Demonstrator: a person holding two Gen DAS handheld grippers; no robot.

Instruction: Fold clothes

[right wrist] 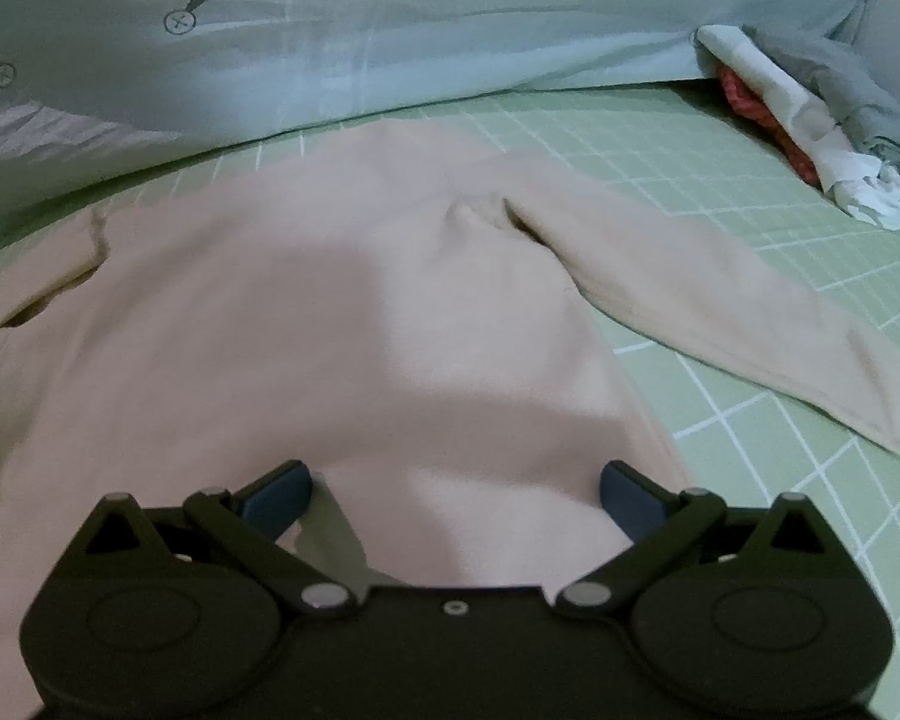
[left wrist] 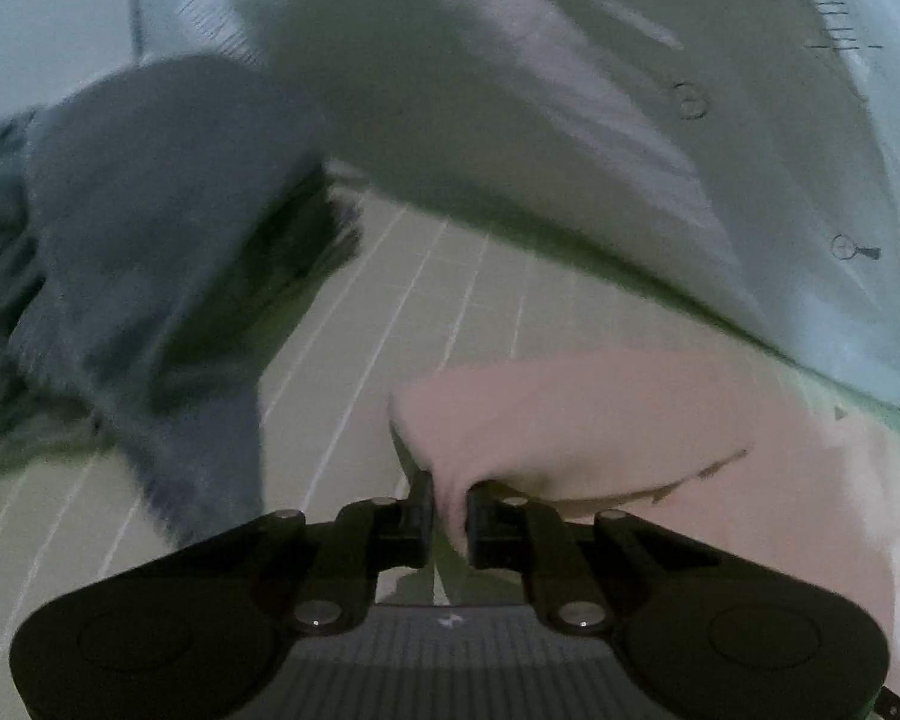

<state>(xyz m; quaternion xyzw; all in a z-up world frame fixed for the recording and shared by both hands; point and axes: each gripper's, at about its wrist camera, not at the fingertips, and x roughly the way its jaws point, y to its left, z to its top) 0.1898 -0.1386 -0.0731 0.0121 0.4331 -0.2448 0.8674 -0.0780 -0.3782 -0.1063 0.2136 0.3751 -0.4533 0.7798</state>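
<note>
A pale pink long-sleeved top (right wrist: 330,324) lies flat on the green gridded sheet (right wrist: 750,420), one sleeve (right wrist: 750,324) stretched out to the right. My right gripper (right wrist: 456,495) is open, its blue-padded fingers spread over the top's near edge. In the left wrist view my left gripper (left wrist: 449,516) is shut on a fold of the pink top (left wrist: 600,420), lifted slightly off the sheet. That view is blurred.
A pale blue quilt with carrot prints (right wrist: 390,48) lies bunched along the far side and also shows in the left wrist view (left wrist: 510,90). A grey garment (left wrist: 138,240) lies at the left. A heap of white, red and grey clothes (right wrist: 822,120) sits at the far right.
</note>
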